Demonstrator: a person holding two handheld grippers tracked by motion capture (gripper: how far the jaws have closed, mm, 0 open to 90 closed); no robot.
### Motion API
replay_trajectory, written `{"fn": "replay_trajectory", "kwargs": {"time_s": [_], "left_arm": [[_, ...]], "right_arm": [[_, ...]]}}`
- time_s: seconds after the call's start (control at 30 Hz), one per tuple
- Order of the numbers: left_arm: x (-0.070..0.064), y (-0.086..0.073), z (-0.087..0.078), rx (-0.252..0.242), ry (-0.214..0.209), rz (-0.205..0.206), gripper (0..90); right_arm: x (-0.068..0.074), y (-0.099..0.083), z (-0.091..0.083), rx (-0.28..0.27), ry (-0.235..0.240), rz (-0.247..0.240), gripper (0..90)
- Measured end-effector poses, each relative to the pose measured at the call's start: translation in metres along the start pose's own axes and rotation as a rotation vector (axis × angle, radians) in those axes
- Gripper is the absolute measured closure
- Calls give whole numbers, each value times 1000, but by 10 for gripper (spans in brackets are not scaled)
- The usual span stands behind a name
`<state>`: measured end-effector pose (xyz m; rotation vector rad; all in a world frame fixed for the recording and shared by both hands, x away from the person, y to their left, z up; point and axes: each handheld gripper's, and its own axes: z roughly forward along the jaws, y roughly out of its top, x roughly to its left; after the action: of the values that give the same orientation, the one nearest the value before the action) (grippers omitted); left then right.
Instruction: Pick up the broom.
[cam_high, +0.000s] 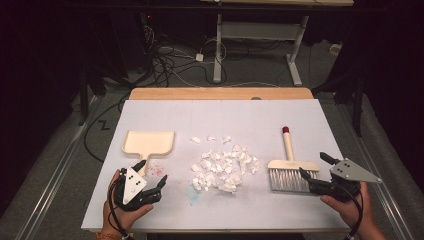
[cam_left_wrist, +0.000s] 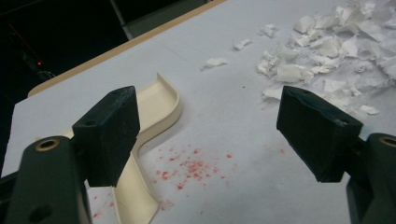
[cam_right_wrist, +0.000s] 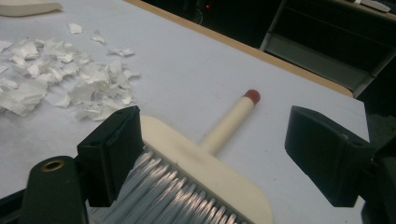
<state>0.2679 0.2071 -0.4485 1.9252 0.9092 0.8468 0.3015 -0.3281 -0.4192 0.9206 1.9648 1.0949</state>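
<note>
Overhead light falls evenly on the white-covered wooden desk (cam_high: 220, 107), the room beyond its edges dark; the gripper views are slightly soft.

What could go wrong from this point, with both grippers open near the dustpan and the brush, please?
The right gripper is lined up over the brush at its bristles, not its handle; closing there could crush bristles or give a floppy hold. The left gripper has one jaw over the dustpan handle edge, so closing might only clip the rim and tip it. The paper scraps lie loose and light; a quick sweep may scatter them.
</note>
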Motion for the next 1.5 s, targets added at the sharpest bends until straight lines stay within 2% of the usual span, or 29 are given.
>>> {"fn": "replay_trajectory", "kwargs": {"time_s": [0.13, 0.37, 0.4, 0.43, 0.53, 0.6, 0.67, 0.73, 0.77, 0.8, 0.83, 0.9, 0.93, 0.97, 1.0, 1.03, 1.2, 1.23, 1.27, 1.33, 1.37, 1.43, 1.5], "left_arm": [[-1, -1, 6, 28, -9, 8, 194], [-5, -1, 9, 44, -18, 30, 194], [-5, -1, 10, 45, -14, 30, 193], [-5, -1, 10, 43, -10, 29, 193], [-5, 0, 10, 39, -14, 29, 194], [-6, 0, 11, 44, -14, 35, 193], [-7, 0, 12, 43, -17, 41, 193], [-8, 0, 12, 44, -19, 45, 194], [-8, 0, 12, 44, -19, 45, 194], [-8, 0, 12, 43, -20, 45, 193], [-9, 0, 12, 45, -20, 43, 193], [-9, 1, 12, 47, -19, 51, 194], [-9, 1, 12, 47, -18, 49, 194], [-9, 1, 12, 47, -18, 49, 194], [-10, 1, 12, 47, -18, 49, 194], [-10, 1, 12, 49, -17, 51, 194], [-10, 0, 12, 55, -24, 55, 194], [-10, 0, 12, 55, -26, 55, 194], [-10, 0, 12, 57, -27, 55, 194], [-10, 0, 12, 59, -25, 59, 194], [-11, 0, 13, 59, -27, 59, 194], [-12, 0, 13, 63, -29, 62, 193], [-12, 0, 14, 62, -30, 63, 193]], "right_arm": [[-1, -1, 7, 24, 4, 5, 185], [-2, -1, 13, 67, -11, 7, 204], [-4, 0, 18, 102, -10, 8, 213], [-4, 0, 18, 102, -10, 8, 213], [-9, 4, 30, 156, -19, 31, 216], [-16, 11, 42, 204, -38, 77, 230], [-18, 13, 47, 223, -41, 87, 234], [-22, 16, 56, 260, -32, 114, 291], [-23, 17, 61, 280, -31, 119, 285], [-26, 20, 73, 324, -32, 126, 295], [-26, 20, 73, 324, -32, 126, 295], [-30, 25, 94, 386, -5, 152, 326], [-30, 26, 101, 409, -12, 151, 334], [-30, 26, 101, 409, -12, 151, 334], [-32, 27, 116, 453, -20, 157, 336], [-33, 27, 123, 474, -27, 168, 350], [-38, 26, 142, 535, -41, 203, 362], [-39, 25, 148, 557, -32, 223, 378], [-39, 23, 152, 571, -24, 224, 427], [-39, 22, 155, 591, -14, 216, 459], [-39, 23, 156, 589, 8, 212, 528], [-36, 25, 156, 599, 14, 189, 552], [-34, 25, 157, 586, 28, 192, 600]]}}
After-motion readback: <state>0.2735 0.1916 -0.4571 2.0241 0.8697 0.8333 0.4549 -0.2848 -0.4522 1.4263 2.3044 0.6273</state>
